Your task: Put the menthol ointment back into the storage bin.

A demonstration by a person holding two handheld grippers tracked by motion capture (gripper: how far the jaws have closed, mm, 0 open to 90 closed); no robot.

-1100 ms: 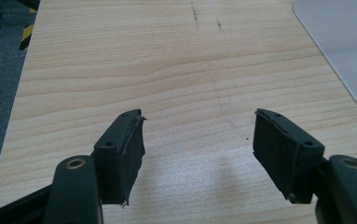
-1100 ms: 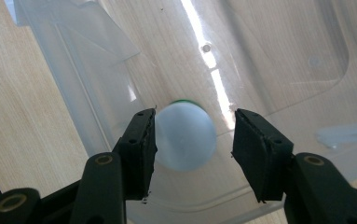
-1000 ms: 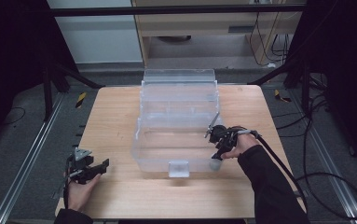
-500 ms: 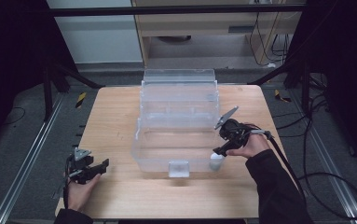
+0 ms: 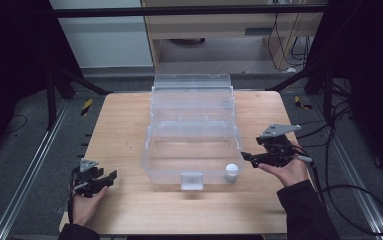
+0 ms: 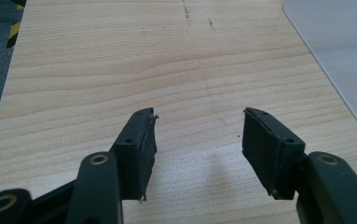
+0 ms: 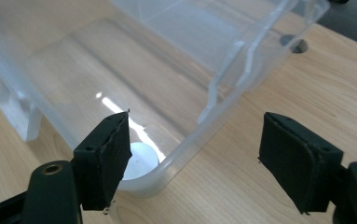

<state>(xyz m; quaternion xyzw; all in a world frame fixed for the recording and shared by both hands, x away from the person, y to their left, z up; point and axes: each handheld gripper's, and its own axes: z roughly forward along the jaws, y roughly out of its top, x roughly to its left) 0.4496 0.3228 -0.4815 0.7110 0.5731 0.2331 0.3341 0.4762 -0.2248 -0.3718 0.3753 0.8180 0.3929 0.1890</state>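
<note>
Two grippers are working over a wooden table [image 5: 129, 125], one at each side of a clear plastic bin [image 5: 191, 132] that is standing in the middle with its lid tipped up at the far side. Inside the bin a small white ball [image 5: 232, 170] is lying in the near right corner, touching the floor of the bin and sitting just behind its front wall, near the white latch [image 5: 192, 180] on the front. The right gripper [image 5: 251, 159] is hanging just outside the bin's right wall, held in a hand [image 5: 285, 170] above the table; its jaws have just been opening and are standing wide apart with nothing between them. In the right gripper view the ball [image 7: 138, 159] is showing through the rounded corner of the bin [image 7: 204, 121], beside the left jaw. The left gripper [image 5: 99, 181] is resting at the near left of the table, well apart from the bin, its jaws also spread with only bare wood between them.
</note>
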